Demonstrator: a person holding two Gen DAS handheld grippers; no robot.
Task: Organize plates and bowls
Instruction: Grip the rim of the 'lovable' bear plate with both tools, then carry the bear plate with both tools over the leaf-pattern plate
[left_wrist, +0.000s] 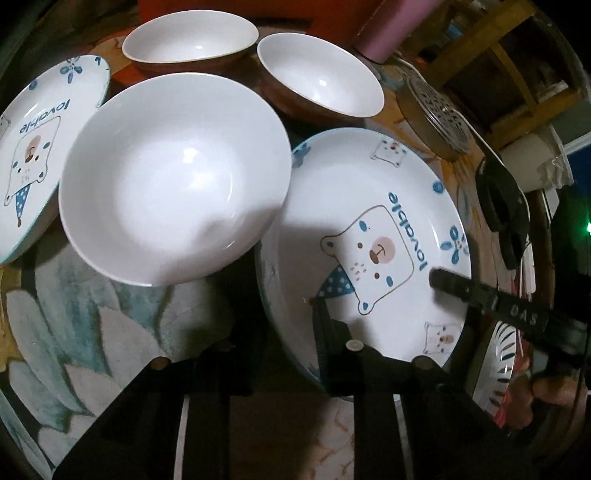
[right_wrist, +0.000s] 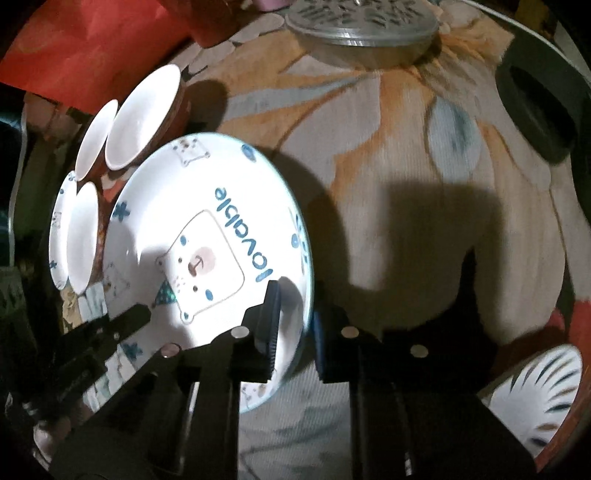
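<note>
Plates and bowls crowd a flower-patterned tablecloth (right_wrist: 388, 155), and both tongs are closed on the same one: the bear plate (left_wrist: 369, 229) printed "lovable". The right gripper (right_wrist: 291, 325) pinches its right rim, one finger over the face and the other behind the edge. The left gripper (left_wrist: 288, 325) clamps the near left rim, one finger on the plate's inner face, the other hidden in shadow beneath the rim.

Glazed ceramic like this is stiff, fairly heavy, slick and breakable, so I judge the rim the only sensible hold, and two opposite grips should keep it from tilting or slipping out.

Just left of the plate, a plain white bowl (left_wrist: 173, 177) overhangs its edge, or seems to, and looks the likeliest thing to be knocked. Farther left lies a second bear plate (left_wrist: 40, 140). Beyond stand two brown-sided bowls (left_wrist: 190, 38), close together. At far right are a perforated metal lid (right_wrist: 362, 18) and a dark ring-shaped object (right_wrist: 539, 107); at near right, a striped dish (right_wrist: 543, 391), well apart.
</note>
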